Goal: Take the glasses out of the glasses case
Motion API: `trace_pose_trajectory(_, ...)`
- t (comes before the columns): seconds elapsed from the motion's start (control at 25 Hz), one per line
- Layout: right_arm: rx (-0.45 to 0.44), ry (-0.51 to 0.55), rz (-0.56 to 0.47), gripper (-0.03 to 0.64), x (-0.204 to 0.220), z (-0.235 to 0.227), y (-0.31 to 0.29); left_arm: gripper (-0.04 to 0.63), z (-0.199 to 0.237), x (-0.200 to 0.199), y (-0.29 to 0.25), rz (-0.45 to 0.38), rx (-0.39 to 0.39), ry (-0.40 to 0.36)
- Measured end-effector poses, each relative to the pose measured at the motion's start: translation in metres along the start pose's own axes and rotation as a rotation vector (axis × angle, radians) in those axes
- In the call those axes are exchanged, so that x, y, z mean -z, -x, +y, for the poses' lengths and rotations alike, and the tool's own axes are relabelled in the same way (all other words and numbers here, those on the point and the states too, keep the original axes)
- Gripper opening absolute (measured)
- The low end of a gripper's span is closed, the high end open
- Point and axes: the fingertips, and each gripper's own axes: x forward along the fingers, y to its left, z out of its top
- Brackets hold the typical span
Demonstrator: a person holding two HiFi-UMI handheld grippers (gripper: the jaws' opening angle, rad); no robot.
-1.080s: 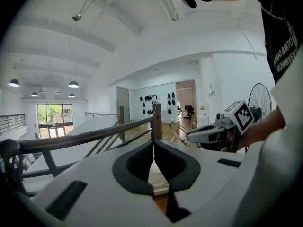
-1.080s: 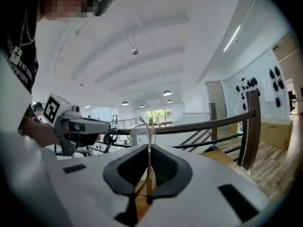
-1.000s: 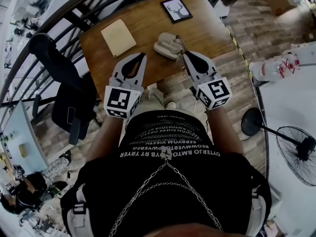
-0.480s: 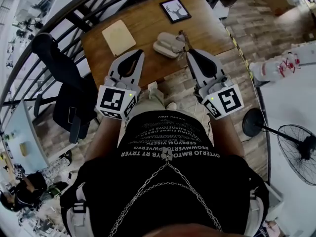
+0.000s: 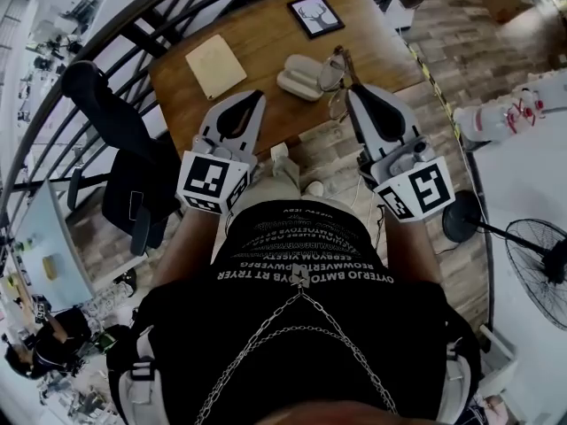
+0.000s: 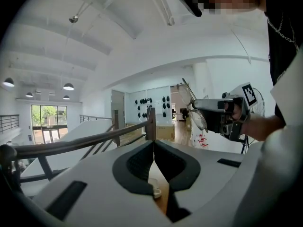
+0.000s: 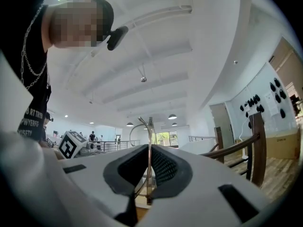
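The open pale glasses case [image 5: 299, 76] lies on the wooden table [image 5: 266, 42], with nothing in it that I can make out. My right gripper [image 5: 353, 90] is shut on the glasses [image 5: 337, 76], holding them in the air just right of the case. In the right gripper view the thin metal frame [image 7: 148, 148] stands pinched between the dark pads [image 7: 163, 167]. From the left gripper view the glasses [image 6: 191, 104] show hanging from the right gripper [image 6: 196, 105]. My left gripper [image 5: 256, 97] hovers over the table's near edge, shut and empty, its tips [image 6: 154, 144] together.
A tan notepad [image 5: 215, 65] and a framed deer picture [image 5: 316, 16] lie on the table. A black chair [image 5: 120, 162] stands at the left, a railing [image 5: 106, 25] runs behind the table, and a floor fan [image 5: 536, 259] stands at the right.
My right gripper has drawn back to the right and risen from the case, bringing the glasses with it. The left gripper has barely shifted.
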Motion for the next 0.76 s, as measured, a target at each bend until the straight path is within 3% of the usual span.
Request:
trace_pose_trajectory(0.24, -0.025, -0.023, -0.021, 0.026, -0.001, 0.002, 0.004, 0.029, -0.003, -0.015, 0.003, -0.019, 0.009, 0.014)
trace_pose_trajectory(0.76, -0.046, -0.031, -0.029, 0.026, 0.006, -0.009, -0.013, 0.029, -0.007, -0.006, -0.002, 0.024, 0.025, 0.006)
